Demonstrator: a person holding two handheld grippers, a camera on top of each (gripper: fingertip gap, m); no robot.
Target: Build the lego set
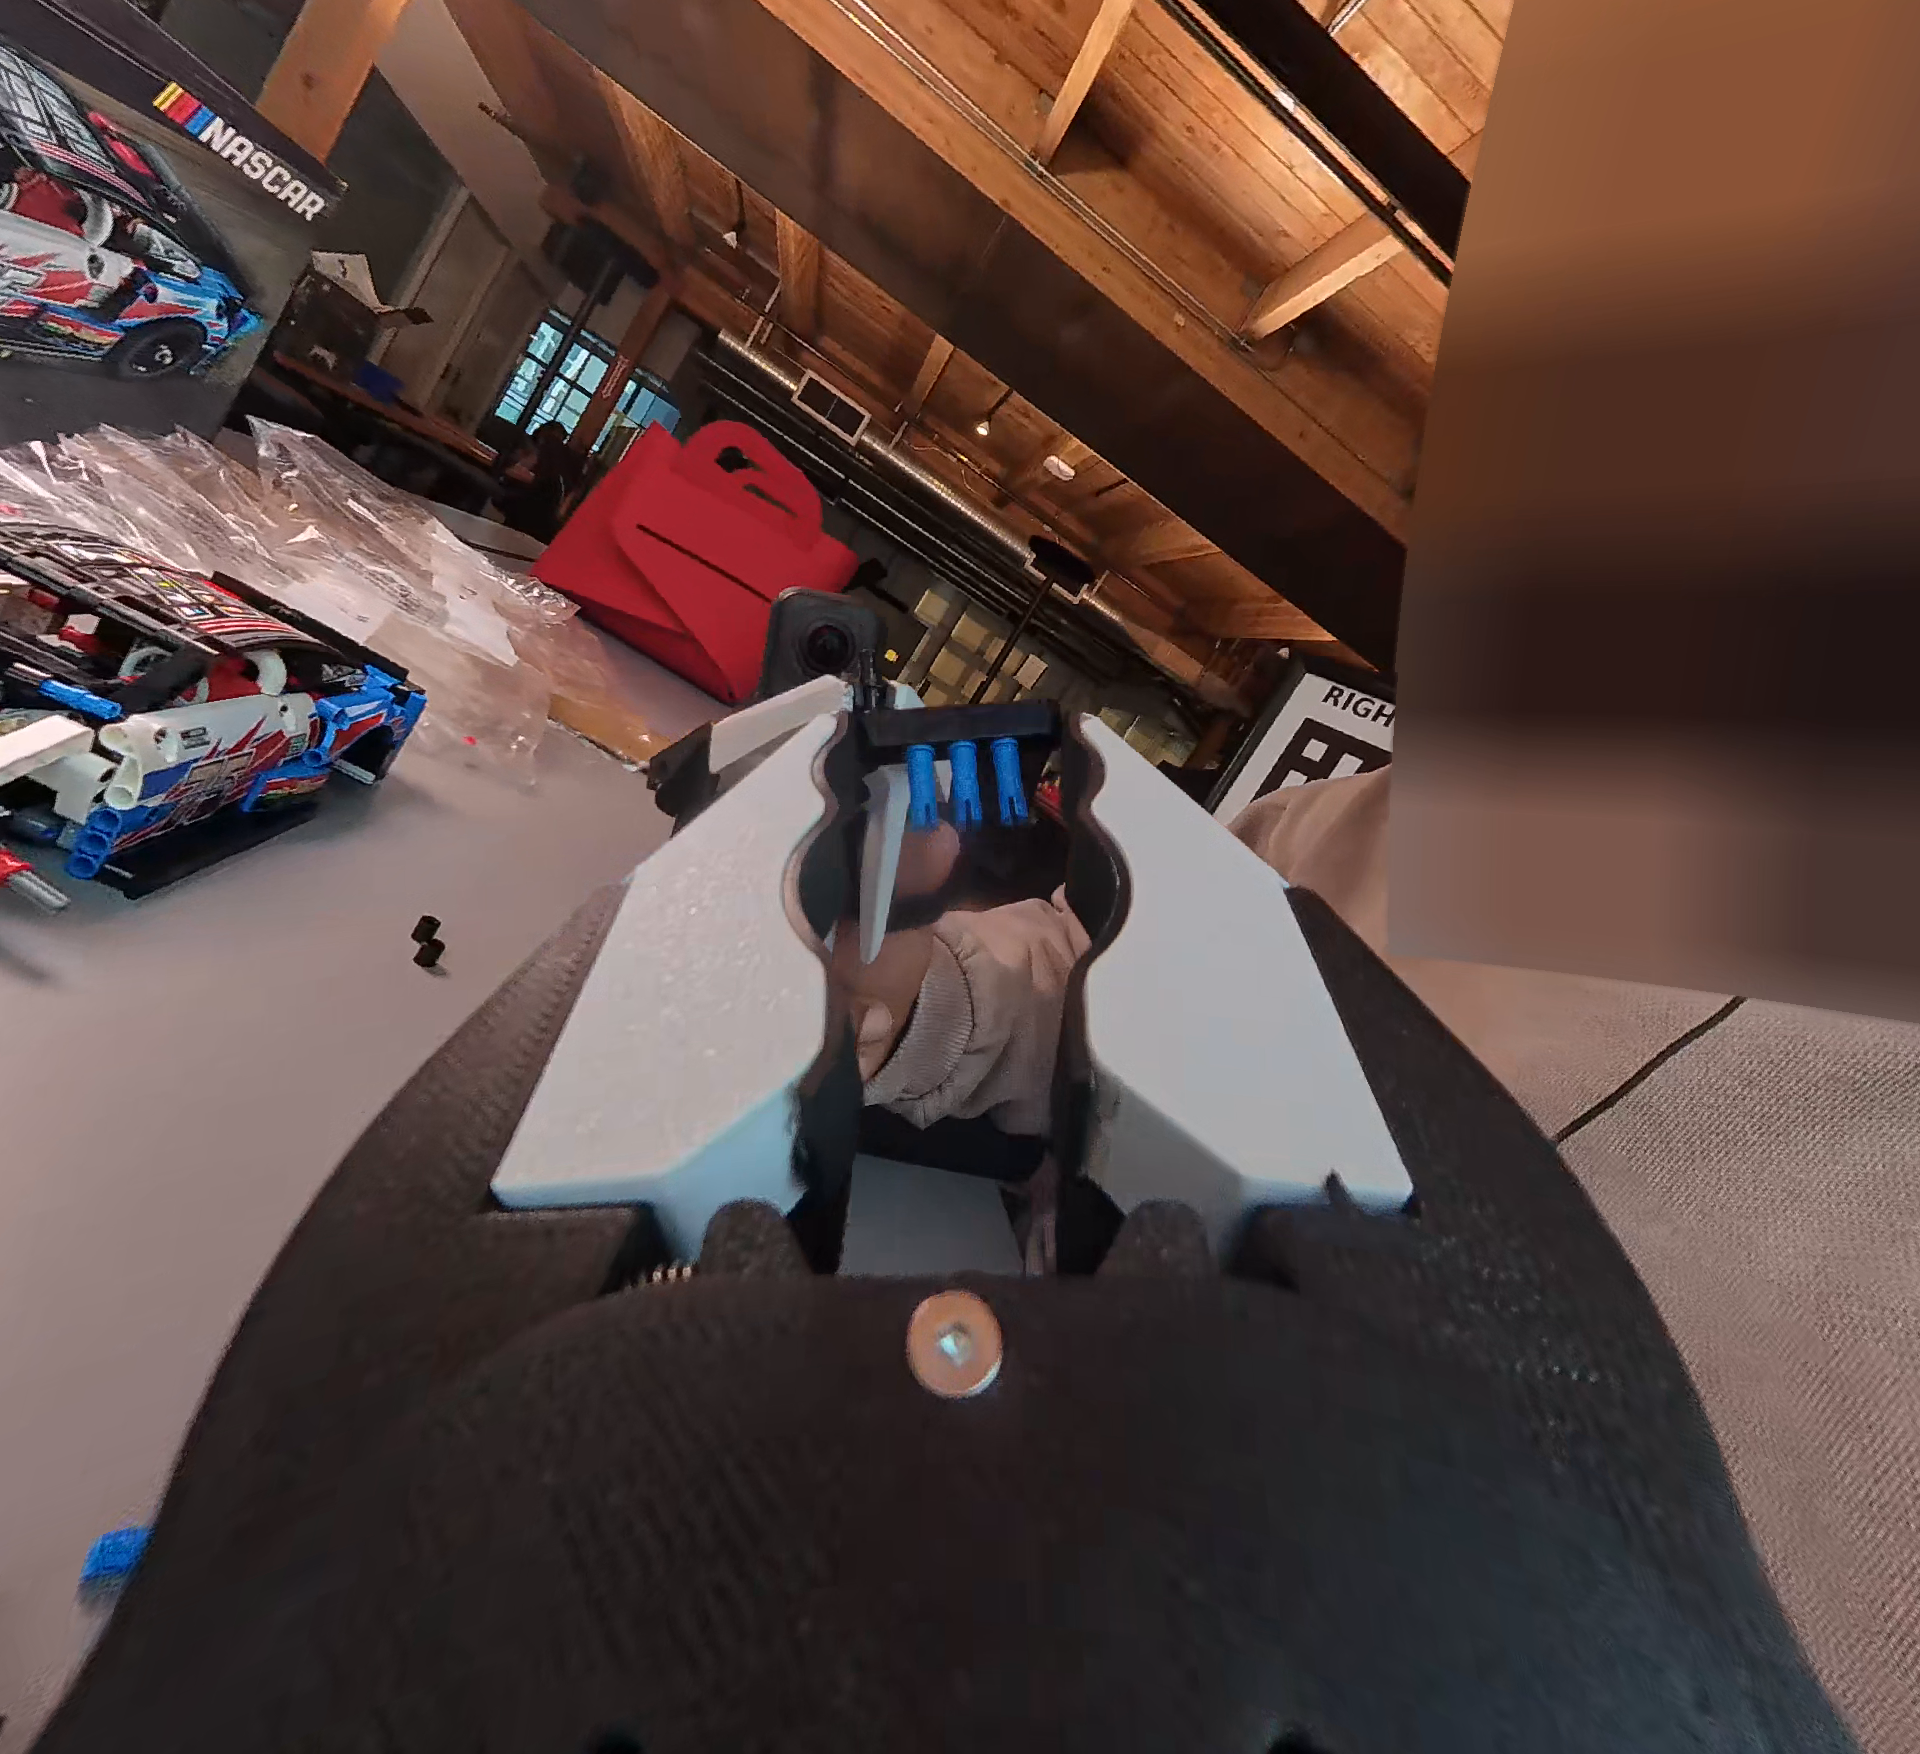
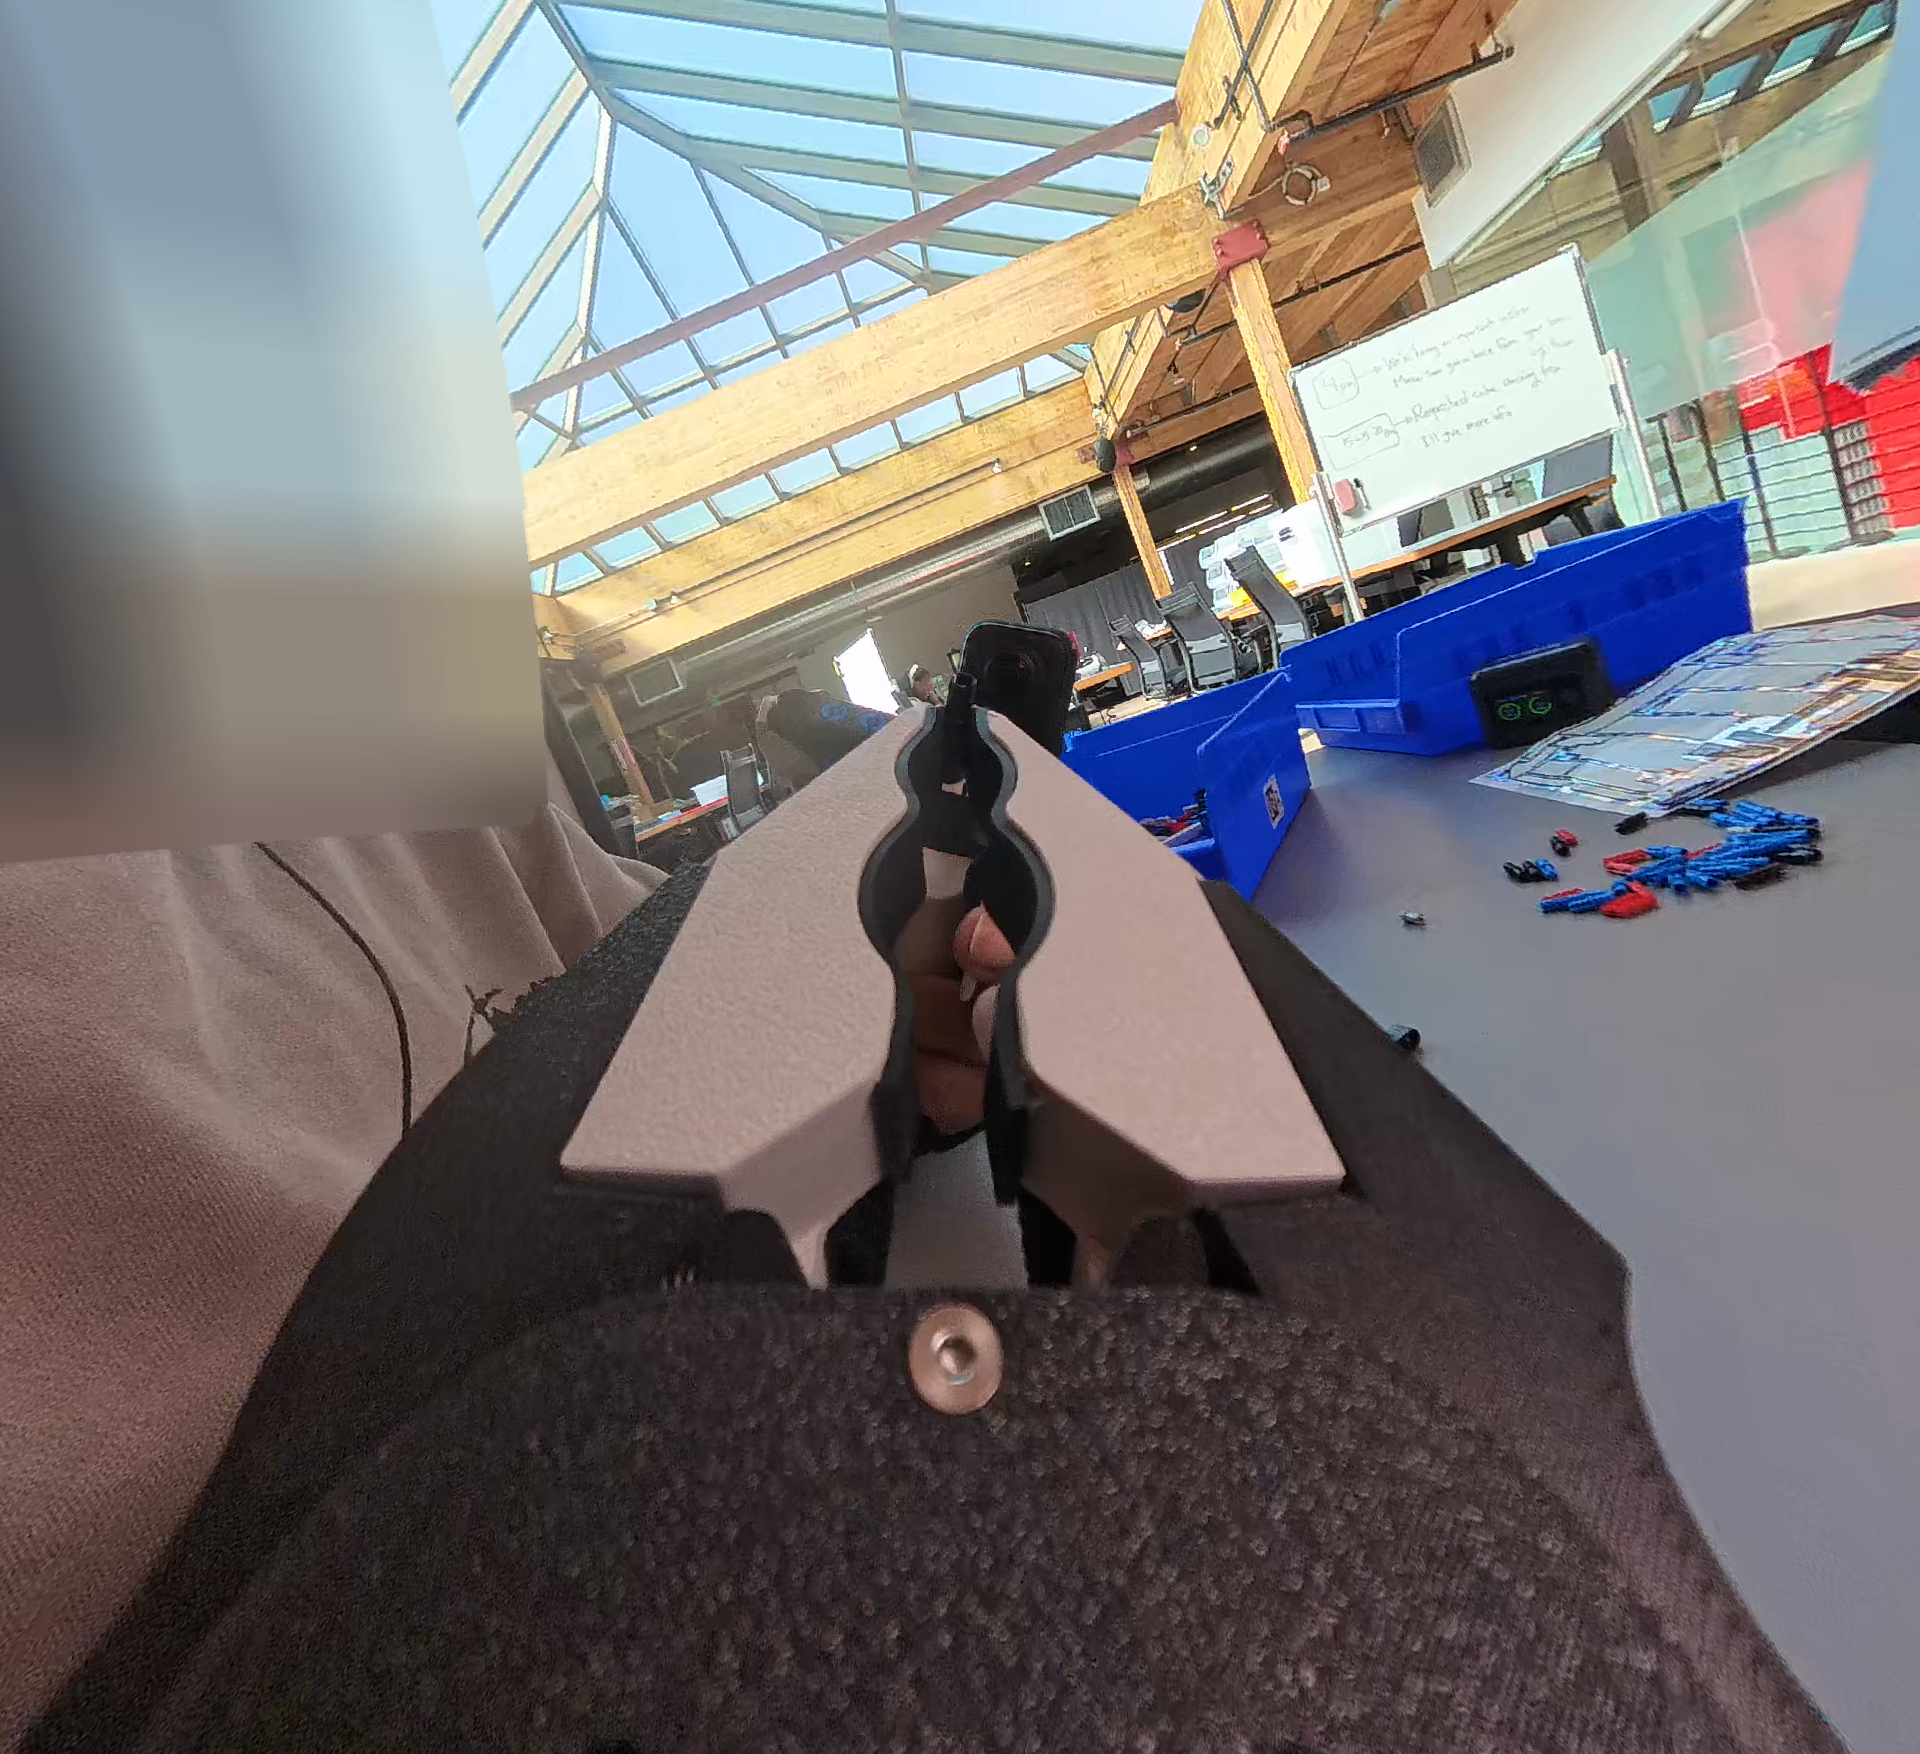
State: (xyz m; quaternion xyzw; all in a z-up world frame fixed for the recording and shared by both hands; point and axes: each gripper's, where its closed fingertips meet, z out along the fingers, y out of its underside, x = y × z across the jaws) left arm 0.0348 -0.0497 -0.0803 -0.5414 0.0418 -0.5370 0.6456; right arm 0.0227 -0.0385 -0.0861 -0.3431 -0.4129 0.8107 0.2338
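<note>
The left gripper pinches a short black beam at its fingertips, with three blue pins hanging from it. The right gripper has its jaws pressed on a small black piece at the tips. Farther left on the grey table sits the half-built race car, then clear bags. To the right lie loose pins, a booklet and blue bins.
</note>
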